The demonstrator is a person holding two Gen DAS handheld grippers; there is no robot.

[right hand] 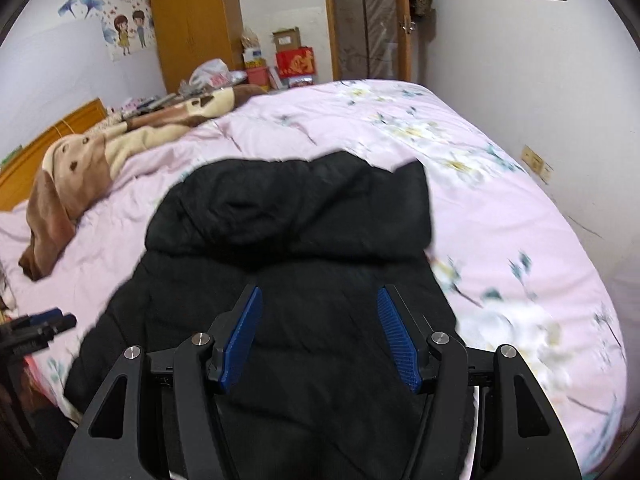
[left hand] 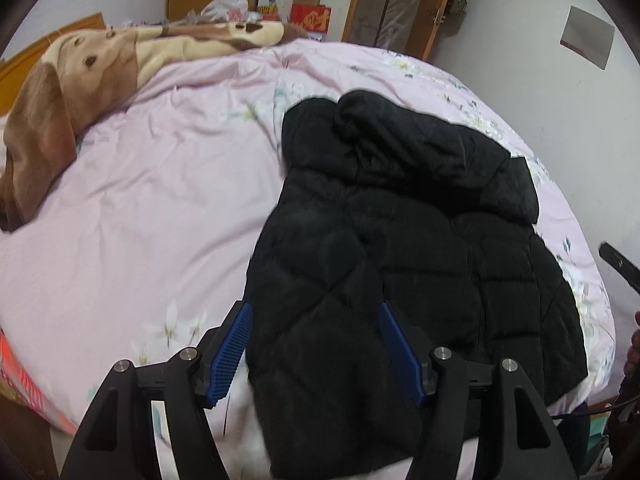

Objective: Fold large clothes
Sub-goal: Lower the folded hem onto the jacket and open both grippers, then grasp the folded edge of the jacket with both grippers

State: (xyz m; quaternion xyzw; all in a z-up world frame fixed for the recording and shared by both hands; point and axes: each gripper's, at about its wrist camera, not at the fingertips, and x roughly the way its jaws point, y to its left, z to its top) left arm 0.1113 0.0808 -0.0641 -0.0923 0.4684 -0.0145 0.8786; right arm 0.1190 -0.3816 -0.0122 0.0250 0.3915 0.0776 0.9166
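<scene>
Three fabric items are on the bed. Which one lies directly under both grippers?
The black quilted jacket, lying flat with its hood away from the cameras. The brown-and-cream blanket is bunched up by the headboard, and the pink floral quilt lies beneath both.

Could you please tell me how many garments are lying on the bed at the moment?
1: a black quilted jacket near the pink bed cover's front edge. More might hide under the brown blanket by the headboard.

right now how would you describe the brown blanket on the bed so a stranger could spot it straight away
Start from the big bed under the pink floral quilt. Look to its far left side, by the orange wooden headboard, where a plush blanket lies crumpled. It is brown and cream with a cartoon dog face, unlike the black quilted jacket spread flat nearer the camera.
</scene>
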